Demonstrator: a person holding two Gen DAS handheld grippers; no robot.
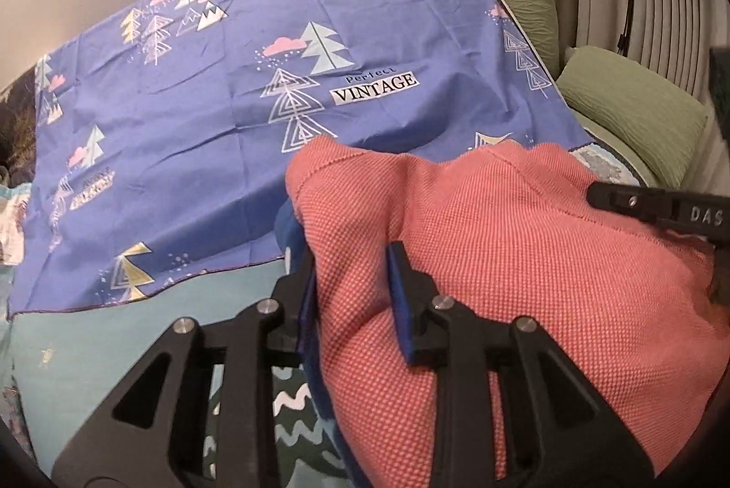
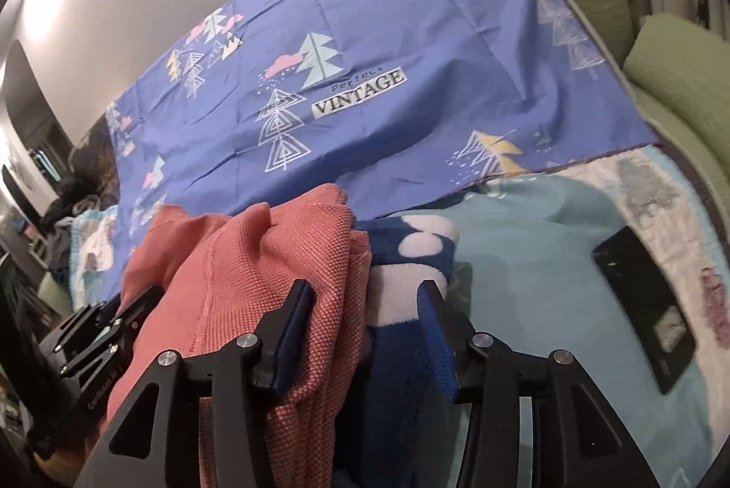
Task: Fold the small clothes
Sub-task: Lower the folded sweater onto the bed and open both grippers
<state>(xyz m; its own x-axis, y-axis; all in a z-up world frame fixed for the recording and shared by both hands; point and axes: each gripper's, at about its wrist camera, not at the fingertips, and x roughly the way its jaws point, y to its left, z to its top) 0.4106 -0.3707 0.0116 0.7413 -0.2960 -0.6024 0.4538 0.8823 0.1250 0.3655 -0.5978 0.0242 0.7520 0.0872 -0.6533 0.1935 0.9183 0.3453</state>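
- The left gripper [image 1: 353, 282] is pinching a thick fold of the coral knit garment [image 1: 524, 250]; its blue-padded fingers [image 1: 401, 305] are standing partly apart with the cloth bunched between them.
- From that claw, the bulk of the garment is spreading out to its right and ahead, humped up rather than lying flat.
- The right gripper [image 2: 365, 305] is sitting at the garment's other edge with its jaws spread fairly wide. Its left finger [image 2: 292, 333] is pressing against the coral cloth, while its right finger is out over the blue fleece blanket [image 2: 524, 282]. I cannot tell whether any of the garment is actually caught between them.
- Seen from the right claw, the garment [image 2: 255, 259] is piling up to its left and just ahead, in upright folds, and the left gripper [image 2: 98, 326] is showing beyond it at the far left.
- In the left wrist view, the tip of the right gripper [image 1: 661, 209] is reaching in from the right, resting on the top of the coral cloth.
- Ahead of both claws, a purple sheet [image 1: 228, 77] printed with trees and the word VINTAGE is lying spread over the bed.
- To the right of the right claw, a dark flat device [image 2: 648, 305] is lying on the blanket.
- Green pillows [image 1: 634, 109] are stacked further off, ahead and to the right.
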